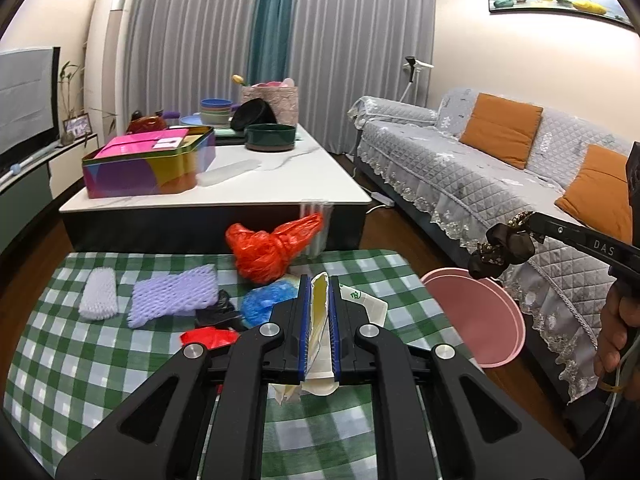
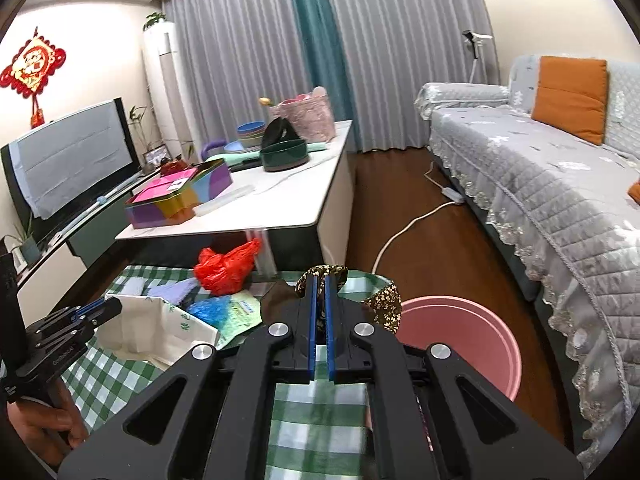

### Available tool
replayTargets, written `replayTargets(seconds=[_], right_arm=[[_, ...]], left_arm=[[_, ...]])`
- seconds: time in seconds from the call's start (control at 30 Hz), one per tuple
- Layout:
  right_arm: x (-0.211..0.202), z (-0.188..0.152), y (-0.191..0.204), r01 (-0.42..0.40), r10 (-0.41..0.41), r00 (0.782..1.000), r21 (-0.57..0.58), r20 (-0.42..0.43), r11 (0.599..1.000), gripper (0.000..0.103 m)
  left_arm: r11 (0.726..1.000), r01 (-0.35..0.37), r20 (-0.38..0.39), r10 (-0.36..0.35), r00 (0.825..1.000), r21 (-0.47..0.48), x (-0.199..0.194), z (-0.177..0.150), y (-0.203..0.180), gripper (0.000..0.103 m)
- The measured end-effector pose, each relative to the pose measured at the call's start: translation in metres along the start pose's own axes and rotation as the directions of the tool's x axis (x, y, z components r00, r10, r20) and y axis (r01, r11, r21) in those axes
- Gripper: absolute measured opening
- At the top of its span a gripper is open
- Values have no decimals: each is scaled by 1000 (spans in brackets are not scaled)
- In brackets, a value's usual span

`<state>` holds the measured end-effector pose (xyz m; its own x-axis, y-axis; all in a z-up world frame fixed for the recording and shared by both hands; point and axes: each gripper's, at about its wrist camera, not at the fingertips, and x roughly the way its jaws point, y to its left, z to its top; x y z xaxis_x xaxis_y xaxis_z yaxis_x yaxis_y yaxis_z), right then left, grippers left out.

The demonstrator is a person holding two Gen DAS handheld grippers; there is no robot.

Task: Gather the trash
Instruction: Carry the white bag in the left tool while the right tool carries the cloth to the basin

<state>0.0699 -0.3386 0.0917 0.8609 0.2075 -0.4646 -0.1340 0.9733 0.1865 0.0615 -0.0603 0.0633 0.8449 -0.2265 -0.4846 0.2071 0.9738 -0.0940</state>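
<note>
Over a low table spread with a green checked cloth (image 1: 100, 360), the left gripper (image 1: 319, 292) pinches a cream paper wrapper (image 1: 320, 312) between its blue pads. To the right, the right gripper (image 2: 320, 280) clamps a dark floral rag (image 1: 502, 250), apparently fabric, above the pink bin (image 2: 472, 344). A red plastic bag (image 1: 268, 250), foam netting (image 1: 172, 294) and blue plastic (image 1: 266, 304) lie on the cloth's far side.

Two grippers are up: the left gripper (image 1: 319, 300) and the right gripper (image 2: 320, 284), each pinching one piece. On the checked cloth (image 1: 100, 360) lie two foam nets, a white foam net (image 1: 98, 294) at the left edge and a lilac foam net (image 1: 172, 294) beside it, plus one red bag (image 1: 272, 248), one blue bag (image 1: 268, 302). One pink bin (image 1: 480, 320) stands off the cloth's right edge. Two orange cushions, a far cushion (image 1: 500, 128) and a near cushion (image 1: 596, 188), sit on the one sofa (image 1: 460, 184).
</note>
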Motion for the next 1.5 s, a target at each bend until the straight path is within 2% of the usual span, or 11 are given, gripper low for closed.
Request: replayTargets(seconds=[0.5,1.23,1.5], right_arm=[[-21,-4,-44,100,-101,995,41,8,994,4],[-4,1,-79,193,-193,981,77,-3,978,4],[9,-2,-94,217,-215,976,99,-31,971,4]], left_arm=[[996,82,-12,-82,997,20,12,12,-38,8],[986,157,-38,-155,987,50,59,25,-82,8],[978,197,-54,-193,980,71,82,31,-104,8]])
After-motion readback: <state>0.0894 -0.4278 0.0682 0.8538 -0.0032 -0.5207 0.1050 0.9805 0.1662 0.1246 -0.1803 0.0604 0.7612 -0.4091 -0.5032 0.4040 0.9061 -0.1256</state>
